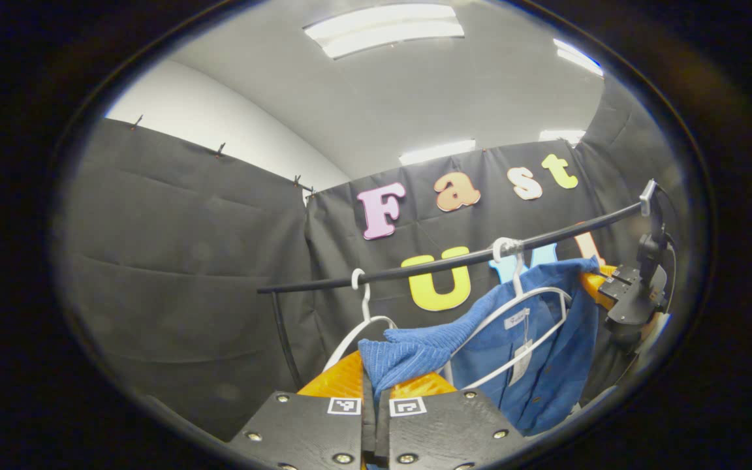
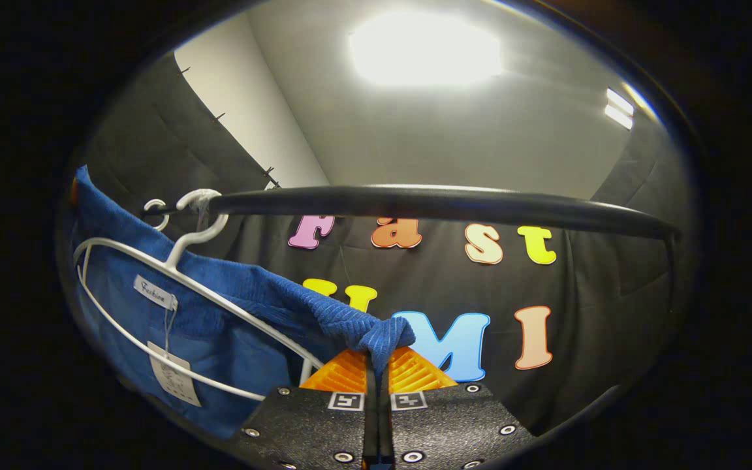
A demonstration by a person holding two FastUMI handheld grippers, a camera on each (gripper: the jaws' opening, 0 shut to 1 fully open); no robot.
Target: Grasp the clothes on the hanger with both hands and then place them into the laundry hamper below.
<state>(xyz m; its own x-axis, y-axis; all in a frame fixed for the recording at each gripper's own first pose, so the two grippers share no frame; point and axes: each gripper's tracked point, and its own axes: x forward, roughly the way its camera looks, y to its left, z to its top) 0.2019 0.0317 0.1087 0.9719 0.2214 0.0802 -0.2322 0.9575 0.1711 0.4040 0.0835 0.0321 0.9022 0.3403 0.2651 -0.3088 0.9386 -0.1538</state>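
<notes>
One blue garment (image 1: 532, 352), two white hangers (image 1: 519, 307), one black rail (image 1: 454, 261), two grippers (image 1: 376, 391).

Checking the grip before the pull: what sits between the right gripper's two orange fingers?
In the right gripper view, a bunched fold of the blue garment is pinched between the right gripper's orange fingers, nothing else.

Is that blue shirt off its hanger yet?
Not yet. The blue shirt is draped around the white hanger, which hooks the black rail; both grippers pinch its shoulders.

Glaring ceiling lights (image 2: 425, 49), fisheye-warped edges.
</notes>
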